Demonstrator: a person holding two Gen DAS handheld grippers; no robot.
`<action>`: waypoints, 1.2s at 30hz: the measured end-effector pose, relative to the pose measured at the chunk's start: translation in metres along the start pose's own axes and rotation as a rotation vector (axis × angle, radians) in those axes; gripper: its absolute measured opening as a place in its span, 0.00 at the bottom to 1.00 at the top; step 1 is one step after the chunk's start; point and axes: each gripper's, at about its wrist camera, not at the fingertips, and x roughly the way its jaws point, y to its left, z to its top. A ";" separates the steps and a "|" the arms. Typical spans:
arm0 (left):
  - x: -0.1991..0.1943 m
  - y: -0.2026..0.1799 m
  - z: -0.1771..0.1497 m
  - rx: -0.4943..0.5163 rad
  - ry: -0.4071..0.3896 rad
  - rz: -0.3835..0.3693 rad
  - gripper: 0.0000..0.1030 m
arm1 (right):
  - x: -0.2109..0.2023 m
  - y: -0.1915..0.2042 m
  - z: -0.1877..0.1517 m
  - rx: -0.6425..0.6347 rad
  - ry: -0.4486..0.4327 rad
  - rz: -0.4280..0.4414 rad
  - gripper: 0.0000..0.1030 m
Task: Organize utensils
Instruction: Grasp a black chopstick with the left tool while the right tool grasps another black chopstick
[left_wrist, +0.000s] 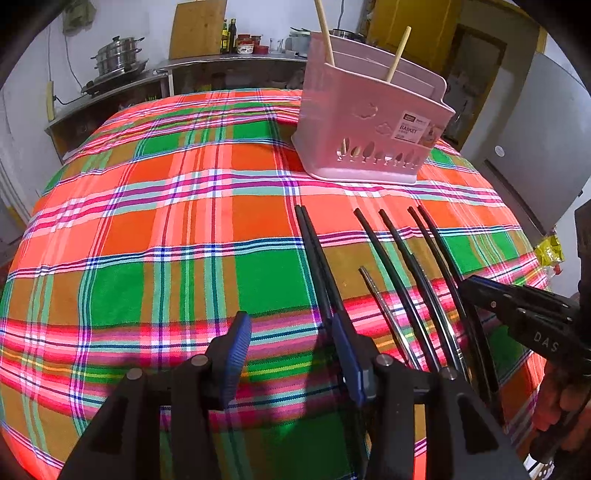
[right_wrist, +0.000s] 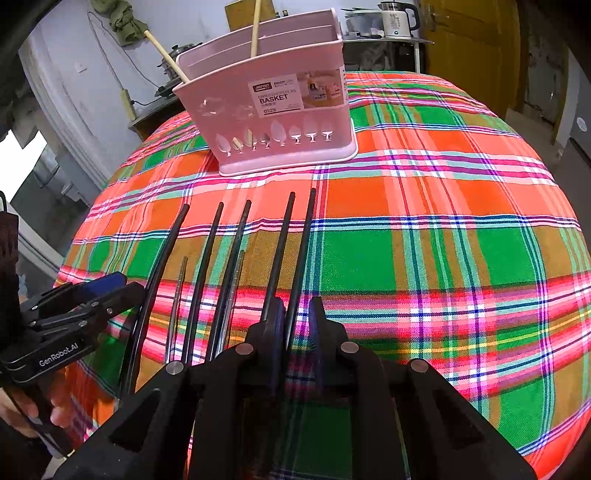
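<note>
A desk covered with a bright plaid cloth (left_wrist: 155, 229) in orange, green and pink fills both wrist views. Toward the far side of the desk stands a pink plastic basket (left_wrist: 369, 125) with a label reading "BASKET" and a row of cut-out shapes along its base. Two pale wooden chopsticks (left_wrist: 397, 55) stick up out of the basket, leaning at angles.

Nearer the cameras, a row of long black chopsticks (right_wrist: 210, 258) lies flat on the cloth, roughly side by side and pointing toward the basket. Among them lie thinner metal chopsticks (right_wrist: 180, 284), shorter-looking and partly hidden between the black ones.

The left gripper (left_wrist: 291, 354) sits low over the cloth with its blue-padded fingers spread wide and nothing between them; a pair of black chopsticks (left_wrist: 314, 258) lying close together runs just beside its right finger.

The right gripper (right_wrist: 295, 314) has its fingers released a small way, with one black chopstick (right_wrist: 301, 251) lying in the gap between them. Whether the pads touch it cannot be told. Another black chopstick (right_wrist: 279, 251) passes just to the left of that gripper's left finger.

A steel pot (left_wrist: 118, 55) and bottles stand on a counter behind the desk.
</note>
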 end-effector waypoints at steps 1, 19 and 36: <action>0.001 -0.001 0.000 0.008 0.000 0.004 0.46 | 0.000 0.000 0.000 0.001 -0.001 0.000 0.14; -0.001 0.020 0.011 -0.018 0.033 0.040 0.34 | -0.004 -0.018 0.006 0.066 0.019 0.002 0.09; 0.032 0.021 0.054 -0.042 0.045 0.035 0.30 | 0.030 -0.021 0.057 0.081 0.041 -0.042 0.09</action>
